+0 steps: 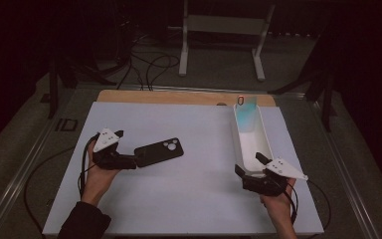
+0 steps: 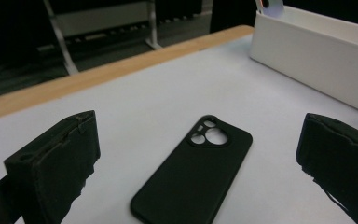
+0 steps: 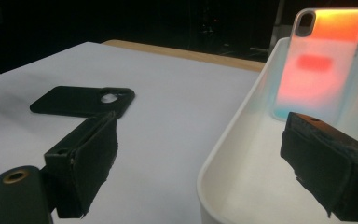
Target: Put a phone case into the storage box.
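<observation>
Black phone case (image 1: 159, 152), matte, flat on the white tabletop (image 1: 189, 199) with its camera cutouts upward; seen in the left gripper view (image 2: 193, 179) lying between and just ahead of that gripper's two jaws, untouched by either. Left gripper (image 1: 128, 160) low over the table, jaws spread wide apart, nothing between them but the case's near end (contact in the high view too close to call). Held from below by the left hand (image 1: 98, 180), dark sleeve (image 1: 82, 221) behind it.

Off to the left gripper's far right, a long white tray (image 1: 264, 139). Inside it, at the end farthest from the right gripper, a second phone case (image 3: 319, 63), translucent with an orange-to-pale sheen, leaning upright against the end wall. Right gripper (image 1: 251, 167) at the tray's near end, jaws parted and astride the tray's side wall: one outside over the table, one inside over the tray floor, gripping nothing. Right hand (image 1: 278, 201) beneath it.

Wooden table edge (image 1: 179, 96) beyond the white surface.
</observation>
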### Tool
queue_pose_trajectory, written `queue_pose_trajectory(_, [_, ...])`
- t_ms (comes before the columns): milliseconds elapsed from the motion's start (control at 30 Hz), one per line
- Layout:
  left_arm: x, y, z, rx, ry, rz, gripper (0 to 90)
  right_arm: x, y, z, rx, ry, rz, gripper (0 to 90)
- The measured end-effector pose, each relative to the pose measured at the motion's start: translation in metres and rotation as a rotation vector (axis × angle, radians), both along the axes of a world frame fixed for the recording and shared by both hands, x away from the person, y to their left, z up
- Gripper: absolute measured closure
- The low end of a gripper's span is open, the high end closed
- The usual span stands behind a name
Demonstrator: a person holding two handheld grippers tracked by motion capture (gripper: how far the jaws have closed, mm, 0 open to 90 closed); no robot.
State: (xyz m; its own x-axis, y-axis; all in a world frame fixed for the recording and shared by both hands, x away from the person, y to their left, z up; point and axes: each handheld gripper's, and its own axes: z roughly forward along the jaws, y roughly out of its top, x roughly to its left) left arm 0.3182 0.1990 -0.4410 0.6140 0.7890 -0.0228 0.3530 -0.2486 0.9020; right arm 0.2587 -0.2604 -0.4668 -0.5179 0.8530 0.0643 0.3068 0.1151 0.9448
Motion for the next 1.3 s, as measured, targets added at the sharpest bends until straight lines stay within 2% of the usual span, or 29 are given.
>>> queue_pose_trajectory(100, [0.007,-0.004,-0.002,0.019,0.017,-0.001,0.1,0.001,0.001,-0.002,-0.006,0.004,0.002,11.0])
queue_pose_trajectory(267, [0.018,-0.008,-0.006,0.017,0.042,0.002,0.2,0.001,0.001,-0.002,-0.004,0.003,0.005,11.0])
queue_pose_trajectory(433, [0.029,-0.014,-0.013,0.043,0.074,-0.001,0.6,0.001,0.000,-0.002,-0.003,0.005,-0.001,11.0])
queue_pose_trajectory(633, [0.042,-0.019,-0.023,0.059,0.094,0.031,5.6,0.001,0.003,-0.004,-0.012,0.010,0.009,11.0])
queue_pose_trajectory(700, [0.046,-0.020,-0.025,0.061,0.093,0.050,11.1,0.001,0.003,-0.003,-0.009,0.011,0.010,11.0])
queue_pose_trajectory(800, [0.053,-0.021,-0.029,0.070,0.114,0.068,21.6,0.001,0.003,-0.003,-0.006,0.010,0.011,11.0])
queue_pose_trajectory(867, [0.058,-0.022,-0.033,0.059,0.130,0.061,34.9,0.001,0.003,-0.003,-0.004,0.009,0.010,11.0])
queue_pose_trajectory(967, [0.065,-0.026,-0.039,0.050,0.160,0.049,50.0,0.001,0.003,-0.003,-0.009,0.011,0.009,11.0])
queue_pose_trajectory(1067, [0.072,-0.028,-0.047,0.039,0.196,0.044,60.6,0.001,0.003,-0.004,-0.011,0.012,0.007,11.0])
queue_pose_trajectory(1167, [0.077,-0.030,-0.054,0.042,0.214,0.057,70.5,0.001,0.003,-0.004,-0.010,0.011,0.008,11.0])
queue_pose_trajectory(1300, [0.084,-0.031,-0.061,0.067,0.239,0.086,81.8,0.001,0.003,-0.004,-0.011,0.011,0.011,11.0])
